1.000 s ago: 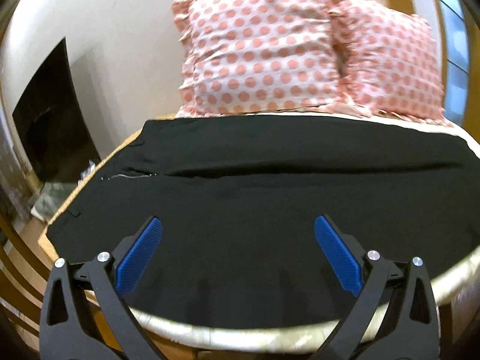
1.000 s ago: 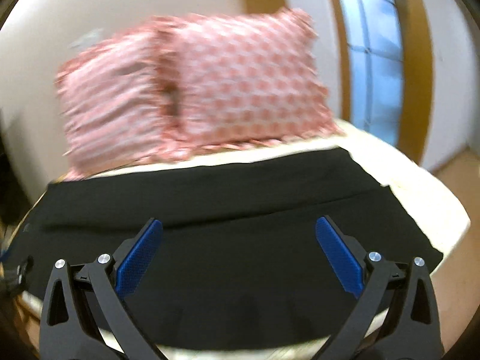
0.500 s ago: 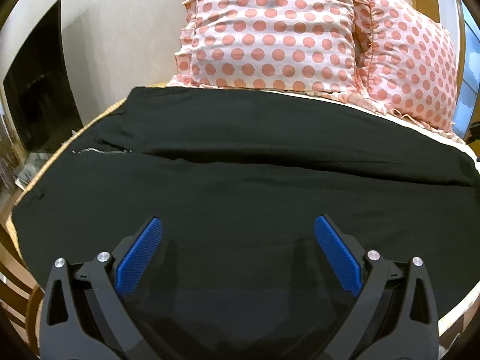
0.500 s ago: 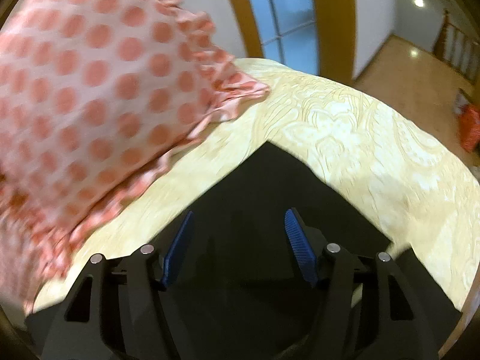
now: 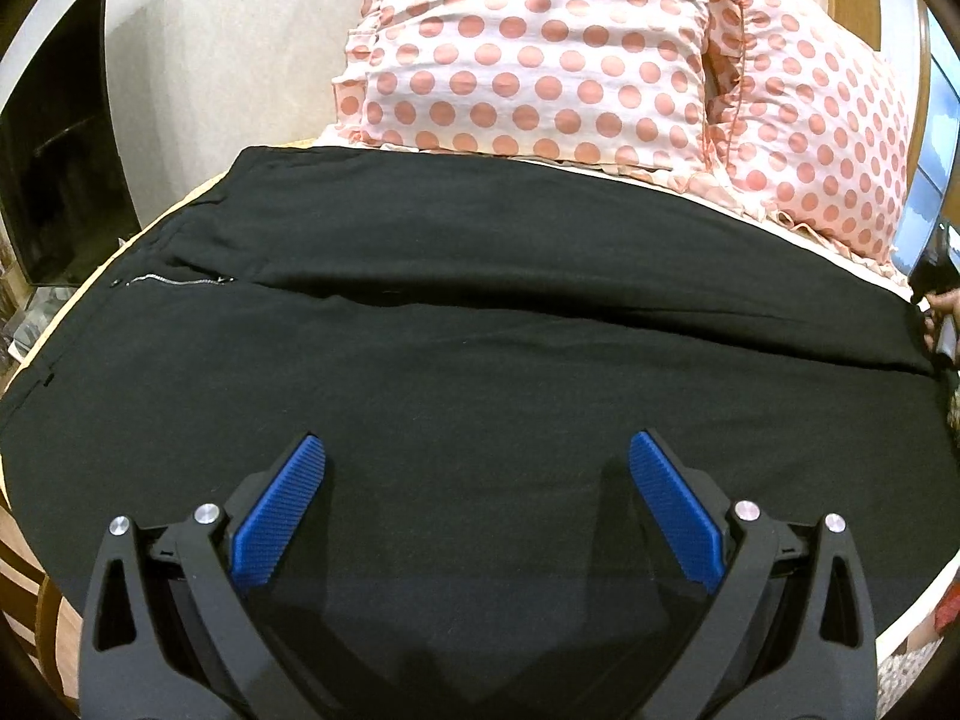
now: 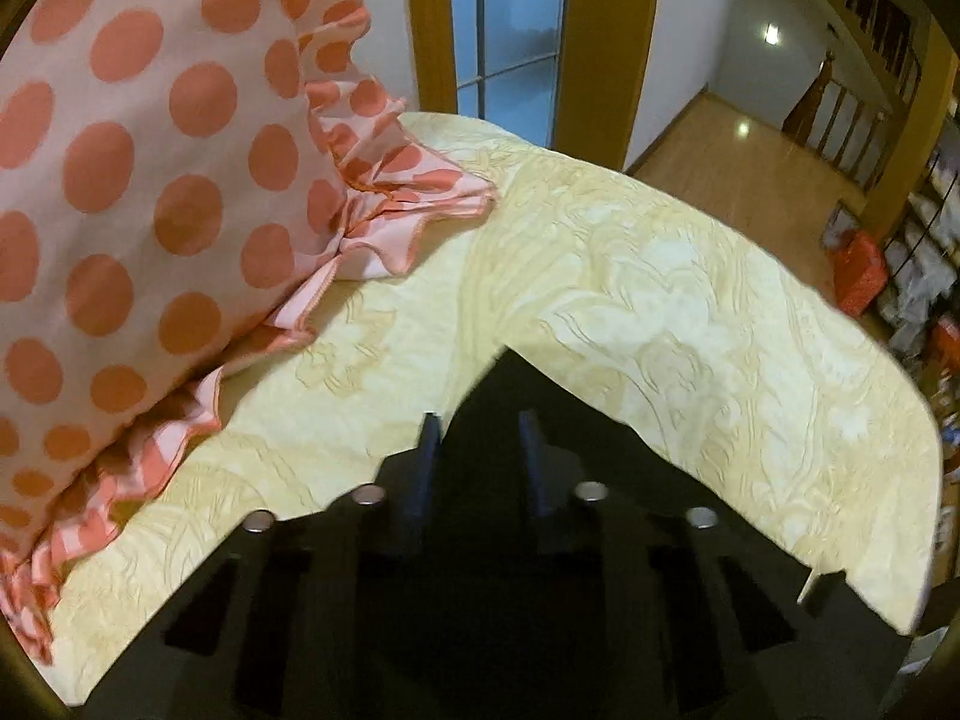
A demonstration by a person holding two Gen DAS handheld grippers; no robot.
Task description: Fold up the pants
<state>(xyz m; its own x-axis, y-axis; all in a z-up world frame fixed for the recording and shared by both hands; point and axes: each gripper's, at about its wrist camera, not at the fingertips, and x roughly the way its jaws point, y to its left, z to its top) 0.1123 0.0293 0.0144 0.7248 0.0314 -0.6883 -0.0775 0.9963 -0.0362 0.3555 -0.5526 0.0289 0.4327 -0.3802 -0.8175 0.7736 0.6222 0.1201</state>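
Black pants (image 5: 480, 372) on yellow bedspread (image 6: 690, 300), polka-dot pillows (image 5: 540, 60) behind

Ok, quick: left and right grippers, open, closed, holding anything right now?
Left gripper: open, empty, above the black pants.
Right gripper: fingers narrowed at the pants' corner; cannot tell whether they grip it.

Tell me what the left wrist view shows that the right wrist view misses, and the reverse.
Only the left wrist view shows the whole spread of the black pants, their zipper, and the open left tongs above them. Only the right wrist view shows the right tongs nearly closed at a pants corner, plus the glass door. Both show the spotted pillow and the bed cover.
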